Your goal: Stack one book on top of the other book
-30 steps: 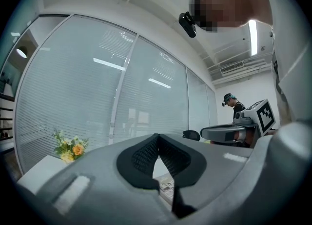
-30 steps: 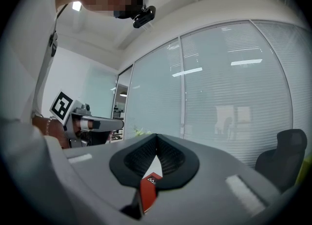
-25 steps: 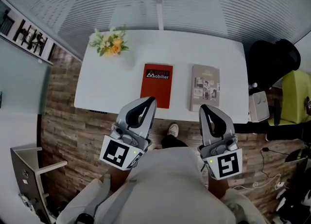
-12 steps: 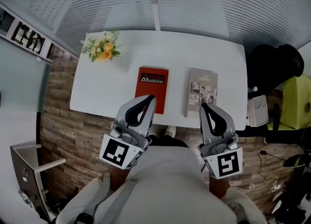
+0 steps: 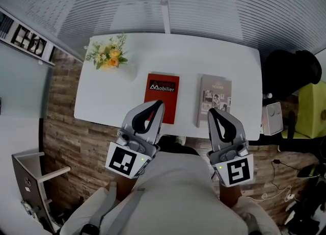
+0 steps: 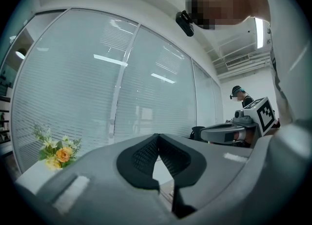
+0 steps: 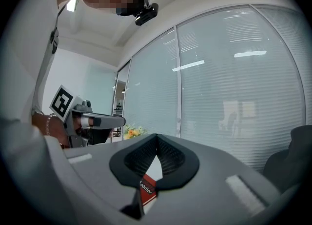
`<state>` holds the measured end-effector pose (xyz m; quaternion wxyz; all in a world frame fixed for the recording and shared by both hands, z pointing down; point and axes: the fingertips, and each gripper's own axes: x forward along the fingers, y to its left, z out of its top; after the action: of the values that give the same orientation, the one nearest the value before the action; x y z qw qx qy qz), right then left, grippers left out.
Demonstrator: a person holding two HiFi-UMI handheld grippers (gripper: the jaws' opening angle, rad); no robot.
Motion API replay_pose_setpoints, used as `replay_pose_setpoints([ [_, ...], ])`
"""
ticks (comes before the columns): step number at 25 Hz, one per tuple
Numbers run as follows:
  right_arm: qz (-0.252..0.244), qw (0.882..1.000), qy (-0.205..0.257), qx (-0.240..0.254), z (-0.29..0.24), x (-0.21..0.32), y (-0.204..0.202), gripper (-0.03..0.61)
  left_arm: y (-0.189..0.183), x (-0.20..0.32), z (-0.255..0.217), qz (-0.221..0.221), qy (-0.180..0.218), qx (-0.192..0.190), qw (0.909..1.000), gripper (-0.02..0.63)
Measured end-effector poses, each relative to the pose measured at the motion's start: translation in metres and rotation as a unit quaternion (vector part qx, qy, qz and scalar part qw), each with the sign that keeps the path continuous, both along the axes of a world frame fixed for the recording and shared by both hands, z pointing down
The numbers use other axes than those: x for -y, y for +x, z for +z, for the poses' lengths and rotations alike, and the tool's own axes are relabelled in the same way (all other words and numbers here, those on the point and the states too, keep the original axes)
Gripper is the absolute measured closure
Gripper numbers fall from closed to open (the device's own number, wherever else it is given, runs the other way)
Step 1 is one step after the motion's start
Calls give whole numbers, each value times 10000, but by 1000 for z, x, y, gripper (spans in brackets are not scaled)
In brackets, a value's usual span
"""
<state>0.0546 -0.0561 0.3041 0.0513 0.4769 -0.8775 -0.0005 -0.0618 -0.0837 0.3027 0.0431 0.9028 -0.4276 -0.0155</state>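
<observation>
Two books—red book (image 5: 162,98), grey book (image 5: 214,100)—lie apart, unstacked; we hold left gripper (image 5: 156,105) & right gripper (image 5: 214,112) closed, empty, as no grab's begun.

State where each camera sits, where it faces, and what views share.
Head view: on the person's head, steeply down onto table, red book, grey book; torso, left tool, right tool show.
Left gripper view: on the left tool, level toward the blinds; its shut jaws show.
Right gripper view: on the right tool, likewise level; shut jaws show.
Shared: flowers in all three.

Grey left tool (image 5: 159,104), right tool (image 5: 211,111), pale shirt (image 5: 175,193)
</observation>
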Motion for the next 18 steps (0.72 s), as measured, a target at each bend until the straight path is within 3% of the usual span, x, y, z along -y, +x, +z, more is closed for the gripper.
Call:
replay_pose_setpoints([
  [18, 161, 9999, -17, -25, -11, 27, -43, 574, -43, 28, -3, 128, -58, -1, 9999, 609],
])
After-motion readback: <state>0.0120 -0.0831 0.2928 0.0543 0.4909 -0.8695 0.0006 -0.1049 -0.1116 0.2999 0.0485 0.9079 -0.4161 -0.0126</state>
